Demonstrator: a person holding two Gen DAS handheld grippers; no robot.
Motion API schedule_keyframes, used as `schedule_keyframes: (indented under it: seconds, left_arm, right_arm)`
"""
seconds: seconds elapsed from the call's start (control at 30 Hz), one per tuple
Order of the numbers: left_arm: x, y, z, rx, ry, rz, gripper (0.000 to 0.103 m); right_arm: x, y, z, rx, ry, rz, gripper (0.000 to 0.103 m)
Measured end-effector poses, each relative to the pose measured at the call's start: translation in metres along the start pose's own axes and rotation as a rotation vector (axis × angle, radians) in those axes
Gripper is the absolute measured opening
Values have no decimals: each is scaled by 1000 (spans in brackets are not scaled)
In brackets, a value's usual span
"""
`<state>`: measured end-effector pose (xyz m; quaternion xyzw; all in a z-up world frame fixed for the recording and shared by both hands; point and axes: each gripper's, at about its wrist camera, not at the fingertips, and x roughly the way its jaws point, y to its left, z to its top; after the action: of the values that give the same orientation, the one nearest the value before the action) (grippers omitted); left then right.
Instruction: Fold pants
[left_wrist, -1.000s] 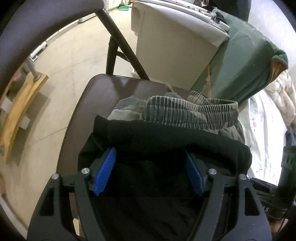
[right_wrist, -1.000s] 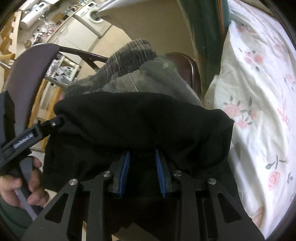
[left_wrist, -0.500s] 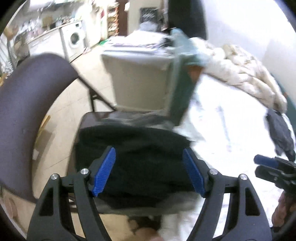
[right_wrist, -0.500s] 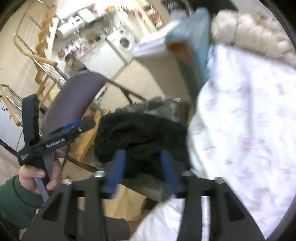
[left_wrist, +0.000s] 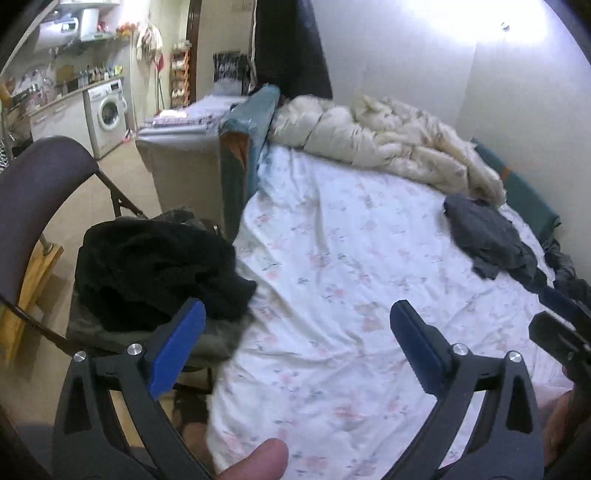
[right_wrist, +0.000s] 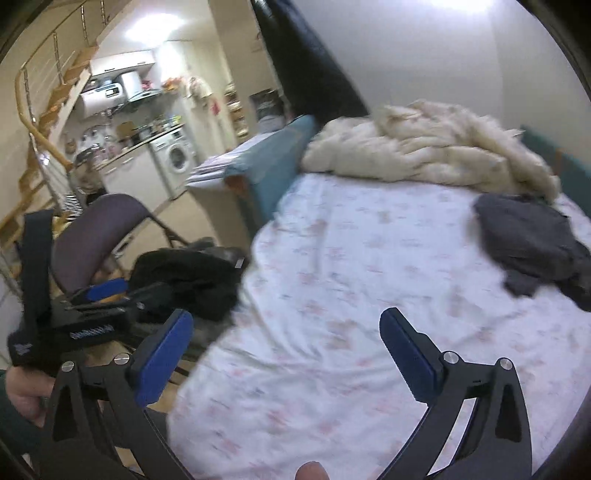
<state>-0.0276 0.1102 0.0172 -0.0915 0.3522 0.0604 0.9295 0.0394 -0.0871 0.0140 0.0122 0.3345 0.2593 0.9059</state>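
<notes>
Folded black pants (left_wrist: 155, 273) lie on a stack of clothes on the brown chair (left_wrist: 33, 184) left of the bed; they also show in the right wrist view (right_wrist: 188, 280). A dark grey garment (left_wrist: 487, 236) lies crumpled at the bed's far right, also in the right wrist view (right_wrist: 532, 240). My left gripper (left_wrist: 295, 332) is open and empty above the floral sheet (left_wrist: 332, 258). My right gripper (right_wrist: 284, 339) is open and empty over the same sheet (right_wrist: 351, 277). The left gripper shows at the left of the right wrist view (right_wrist: 103, 306).
A cream duvet (left_wrist: 388, 140) is bunched at the head of the bed. A teal bed frame edge (left_wrist: 240, 147) and a beige cabinet (left_wrist: 181, 162) stand beyond the chair. A washing machine (left_wrist: 107, 110) is at the far left wall.
Both grippers let go of the black pants on the chair, opened wide, pulled back and swung right toward the bed.
</notes>
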Motion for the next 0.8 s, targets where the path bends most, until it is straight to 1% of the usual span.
schedule_keyframes:
  seconds: [0.07, 0.13, 0.2, 0.27, 0.37, 0.47, 0.53, 0.6, 0.67, 0.77, 0.8]
  left_arm:
    - [-9, -15, -15, 30, -35, 21, 101]
    - [-13, -26, -27, 52, -48, 44, 102]
    - [-14, -39, -36, 57, -39, 27, 102]
    - [-17, -51, -42, 70, -43, 8, 102]
    - [-18, -67, -52, 92, -68, 19, 102]
    - [-14, -76, -59, 125, -80, 24, 102]
    - [-10, -78, -64, 143, -81, 18, 102]
    - [-3, -77, -67, 142, -63, -2, 102]
    - [5, -76, -70, 140, -35, -5, 102]
    - [8, -74, -70, 139, -35, 4, 102]
    - [8, -74, -70, 135, -34, 3, 102]
  right_arm:
    - [-15, -14, -15, 1, -32, -37, 103]
    - [-29, -20, -30, -13, -70, -83, 103]
    - [-35, -25, -43, -19, -80, -117, 103]
    - [-38, -32, -52, 0, -75, -121, 103]
    - [-42, -45, -63, 34, -88, -130, 103]
    - [-45, -57, -74, 52, -120, -161, 103]
    - [-41, -67, -82, 64, -114, -191, 103]
    - [-37, -76, -85, 105, -102, -192, 103]
    - [-35, -84, -85, 150, -100, -196, 103]
    - [-32, -89, -85, 184, -111, -233, 103]
    - [-31, -90, -85, 192, -108, -233, 103]
